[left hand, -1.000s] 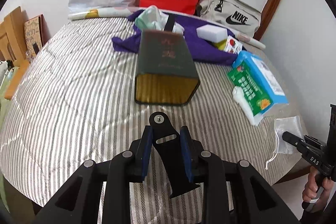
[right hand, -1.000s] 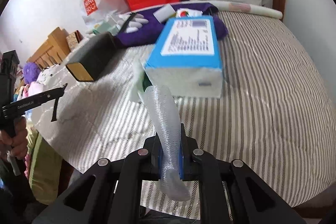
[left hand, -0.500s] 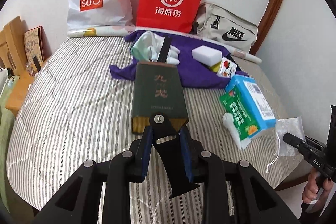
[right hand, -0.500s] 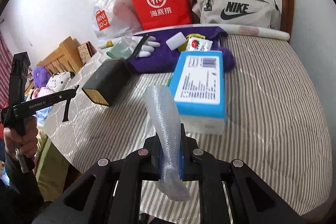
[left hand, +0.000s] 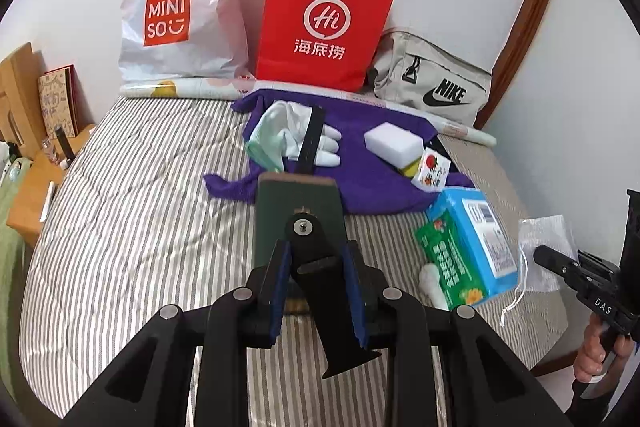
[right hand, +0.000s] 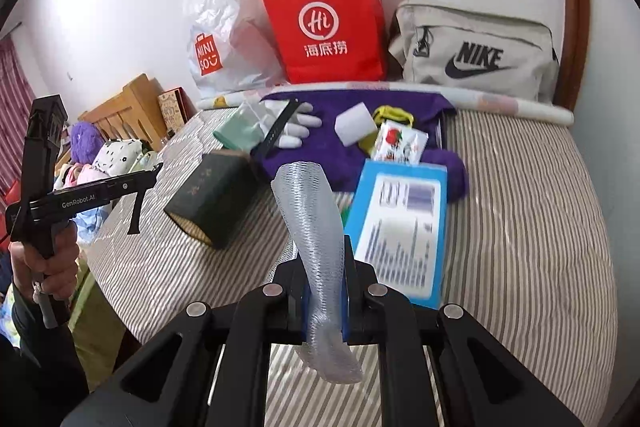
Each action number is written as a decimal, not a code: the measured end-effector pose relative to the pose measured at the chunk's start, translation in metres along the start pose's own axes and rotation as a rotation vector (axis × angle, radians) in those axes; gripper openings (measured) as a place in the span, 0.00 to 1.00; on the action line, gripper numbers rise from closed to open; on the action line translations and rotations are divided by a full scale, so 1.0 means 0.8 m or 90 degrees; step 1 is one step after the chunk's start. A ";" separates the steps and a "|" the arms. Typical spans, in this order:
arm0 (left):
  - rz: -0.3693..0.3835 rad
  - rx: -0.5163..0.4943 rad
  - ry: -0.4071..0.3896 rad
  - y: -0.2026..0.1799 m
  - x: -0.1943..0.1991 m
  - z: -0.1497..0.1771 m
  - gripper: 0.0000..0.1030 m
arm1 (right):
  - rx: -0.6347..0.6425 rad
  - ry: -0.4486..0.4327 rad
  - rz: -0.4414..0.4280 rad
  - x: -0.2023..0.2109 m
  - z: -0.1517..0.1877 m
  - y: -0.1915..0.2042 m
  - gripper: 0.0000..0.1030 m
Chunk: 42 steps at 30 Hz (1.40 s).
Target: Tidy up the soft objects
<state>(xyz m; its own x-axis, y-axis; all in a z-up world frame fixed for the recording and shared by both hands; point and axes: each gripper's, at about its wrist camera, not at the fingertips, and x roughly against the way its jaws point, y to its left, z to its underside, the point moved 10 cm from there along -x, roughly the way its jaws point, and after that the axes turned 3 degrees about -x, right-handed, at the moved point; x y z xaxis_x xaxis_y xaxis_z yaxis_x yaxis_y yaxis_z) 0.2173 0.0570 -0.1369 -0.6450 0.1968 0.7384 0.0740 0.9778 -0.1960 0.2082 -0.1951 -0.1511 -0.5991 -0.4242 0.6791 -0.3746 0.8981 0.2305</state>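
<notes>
Both tools rose — rt tool (right hand: 325,301) pinches mesh sleeve (right hand: 310,223), lt tool (left hand: 318,291) clamps black bracket (left hand: 324,291)

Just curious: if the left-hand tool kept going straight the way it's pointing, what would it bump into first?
Probably the dark green box lying on the striped bed, right ahead of the left tool; depth is hard to judge.
</notes>
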 end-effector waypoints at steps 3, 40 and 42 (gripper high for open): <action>0.012 0.001 -0.001 -0.002 -0.006 -0.012 0.25 | 0.005 -0.003 0.000 -0.005 -0.016 0.001 0.10; 0.005 -0.014 0.017 0.006 -0.112 -0.137 0.25 | -0.010 0.034 0.060 -0.151 -0.173 -0.086 0.12; 0.007 -0.010 0.026 0.007 -0.122 -0.138 0.25 | -0.008 0.036 0.065 -0.160 -0.178 -0.088 0.12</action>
<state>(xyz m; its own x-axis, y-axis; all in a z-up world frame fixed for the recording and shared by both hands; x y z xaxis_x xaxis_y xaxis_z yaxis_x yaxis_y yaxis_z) 0.3649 0.0514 -0.1387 -0.6130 0.2104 0.7615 0.0930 0.9764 -0.1950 0.4120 -0.1874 -0.1549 -0.5925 -0.3237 0.7377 -0.3049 0.9377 0.1666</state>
